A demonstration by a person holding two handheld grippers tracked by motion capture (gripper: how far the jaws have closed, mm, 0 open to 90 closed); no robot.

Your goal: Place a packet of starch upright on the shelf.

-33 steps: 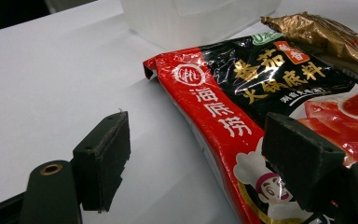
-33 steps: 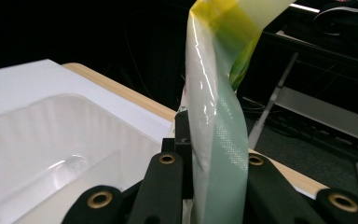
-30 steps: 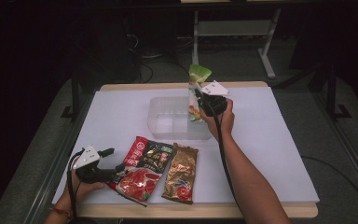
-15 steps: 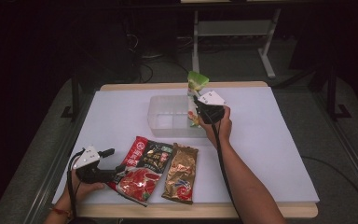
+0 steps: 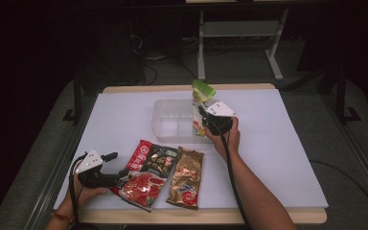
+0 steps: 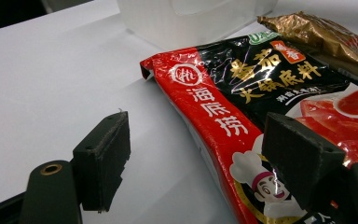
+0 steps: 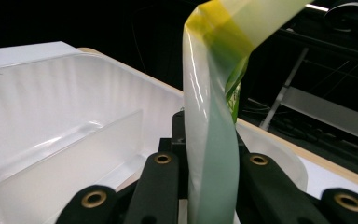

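Observation:
My right gripper (image 5: 202, 115) is shut on a green and yellow pouch (image 5: 201, 98), held upright over the right end of a clear plastic bin (image 5: 168, 120). In the right gripper view the pouch (image 7: 214, 121) stands edge-on between the jaws, above the divided bin (image 7: 51, 112). My left gripper (image 5: 117, 165) rests open at the table's front left, its jaws at the left edge of a red and black sauce packet (image 5: 147, 172). In the left gripper view the packet (image 6: 242, 88) lies between the spread fingers (image 6: 105, 161), one jaw over its lower corner.
A gold and brown packet (image 5: 187, 177) lies right of the red one, its top (image 6: 317, 32) near the bin. The white table (image 5: 278, 148) has bare room at right. Dark floor, cables and a metal stand (image 5: 239, 43) lie beyond.
My right gripper has carried the pouch slightly left and nearer, over the bin's right end. The left gripper has stayed put.

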